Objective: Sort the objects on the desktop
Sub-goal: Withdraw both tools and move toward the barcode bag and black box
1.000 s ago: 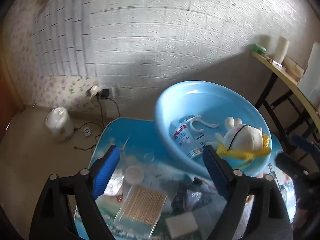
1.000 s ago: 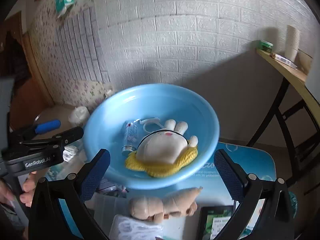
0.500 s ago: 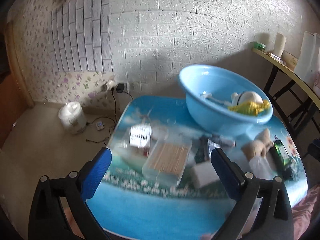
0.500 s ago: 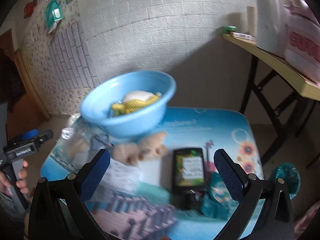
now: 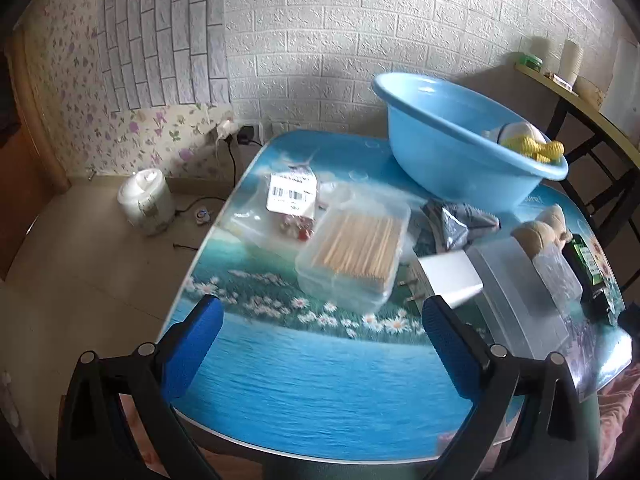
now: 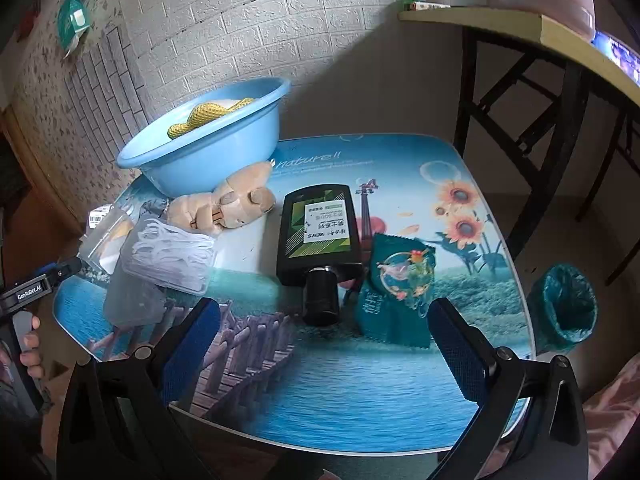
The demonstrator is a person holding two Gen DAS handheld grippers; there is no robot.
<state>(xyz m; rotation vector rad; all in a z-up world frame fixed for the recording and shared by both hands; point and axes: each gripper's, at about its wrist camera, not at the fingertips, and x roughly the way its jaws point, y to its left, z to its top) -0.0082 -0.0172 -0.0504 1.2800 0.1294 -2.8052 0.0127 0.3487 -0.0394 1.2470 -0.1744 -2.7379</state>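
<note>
My left gripper [image 5: 320, 312] hangs open over the table's near edge, nothing between its fingers. Ahead of it lie a clear box of wooden sticks [image 5: 356, 256], a bag with a barcode label [image 5: 290, 200], a white block [image 5: 448, 276] and a grey foil packet [image 5: 456, 220]. The blue basin [image 5: 460, 160] at the back holds a white and yellow plush toy [image 5: 532, 146]. My right gripper [image 6: 324, 316] is open too, facing a black bottle [image 6: 320, 232], a teal packet [image 6: 396, 284], a box of floss picks [image 6: 172, 252] and a beige jointed doll [image 6: 228, 208] beside the basin [image 6: 208, 152].
A white rice cooker [image 5: 146, 200] and cables sit on the floor to the left. A bin with a teal liner [image 6: 564, 304] stands right of the table. A side table [image 6: 520, 32] with black legs is at the back right. A hand [image 6: 28, 344] holds the left gripper's handle.
Both grippers have drawn back from above the basin and sunk toward the table's near edge. The left jaws stand a little wider than a second ago.
</note>
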